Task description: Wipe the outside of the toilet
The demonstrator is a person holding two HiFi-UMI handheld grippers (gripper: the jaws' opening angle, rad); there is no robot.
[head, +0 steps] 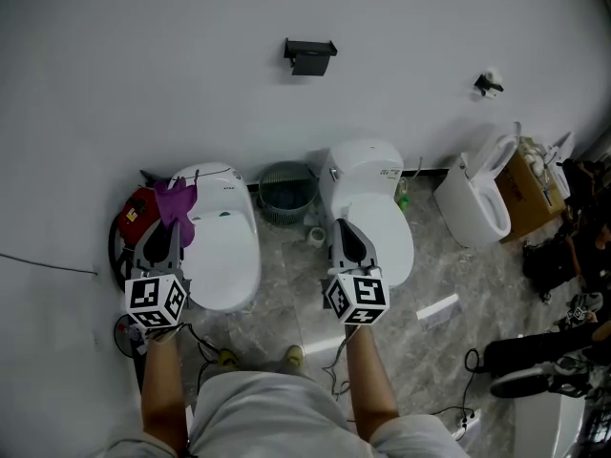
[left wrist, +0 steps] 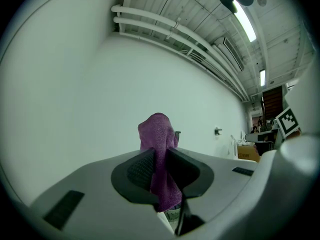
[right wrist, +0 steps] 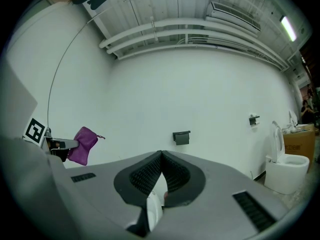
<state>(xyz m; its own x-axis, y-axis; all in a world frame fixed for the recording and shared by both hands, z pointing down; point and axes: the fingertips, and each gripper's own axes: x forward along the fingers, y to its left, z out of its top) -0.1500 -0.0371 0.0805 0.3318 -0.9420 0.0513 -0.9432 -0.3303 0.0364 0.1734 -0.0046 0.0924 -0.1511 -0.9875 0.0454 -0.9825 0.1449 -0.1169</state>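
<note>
Two white toilets stand against the wall: the left toilet (head: 221, 248) and the middle toilet (head: 370, 213), both with lids down. My left gripper (head: 170, 229) (left wrist: 159, 153) hangs over the left toilet's tank side, shut on a purple cloth (head: 176, 201) (left wrist: 158, 149) that sticks up past the fingertips and hangs down between the pads. My right gripper (head: 342, 227) (right wrist: 161, 156) hovers above the middle toilet's lid, shut with nothing in it. The right gripper view also catches the purple cloth (right wrist: 82, 145) off to its left.
A grey waste basket (head: 286, 195) sits between the two toilets. A third toilet (head: 474, 201) with its lid up and a cardboard box (head: 528, 185) stand at the right. A black holder (head: 309, 56) is on the wall. Cables (head: 212, 351) and a power strip (head: 467, 424) lie on the marble floor.
</note>
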